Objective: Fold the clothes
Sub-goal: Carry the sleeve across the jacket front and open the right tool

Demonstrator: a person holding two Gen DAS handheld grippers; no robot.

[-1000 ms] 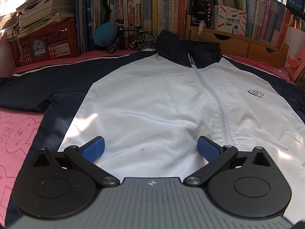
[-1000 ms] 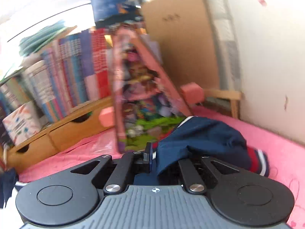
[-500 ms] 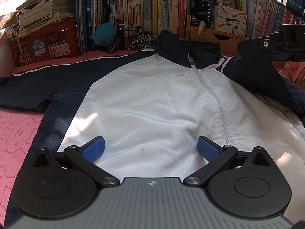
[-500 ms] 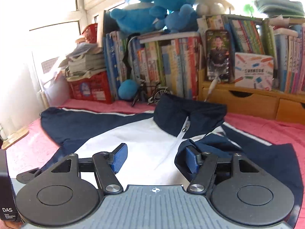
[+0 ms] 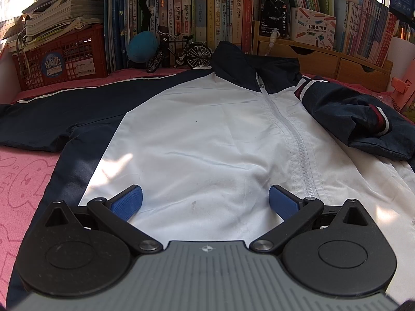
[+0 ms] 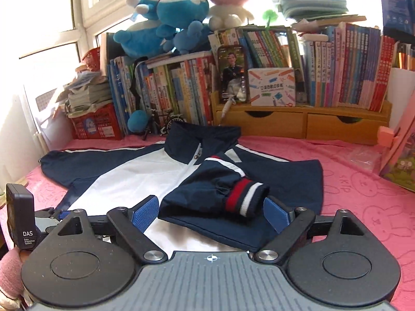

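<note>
The navy-and-white zip-front jacket of thin, smooth woven cloth (image 6: 135, 178) lies face up, zipped, spread on the pink towelling cover printed with rabbit outlines (image 6: 363, 189). One fold looks done: the navy sleeve with the red-and-white ribbed cuff (image 6: 243, 197) is doubled across the white chest, its cuff lying just ahead of the right gripper (image 6: 210, 213). That gripper's jaws have just been opening; they stand wide apart, the cuff in front of them and untouched by the blue ridged pads (image 6: 144, 212). The other navy sleeve with a white stripe (image 5: 52, 114) is stretched flat to the side, so it, and the folding of the body, appear to remain. The left gripper (image 5: 205, 202) hovers low over the white hem area beside the white plastic zip (image 5: 295, 140), jaws spread, nothing between them. The cloth is faintly creased and lightly soiled near the hem. Beyond the collar stand a small black model bicycle (image 5: 179, 49), a red plastic lattice crate of papers (image 5: 62, 54), rows of upright books (image 6: 350, 70) and a wooden drawer unit (image 6: 301, 124).
</note>
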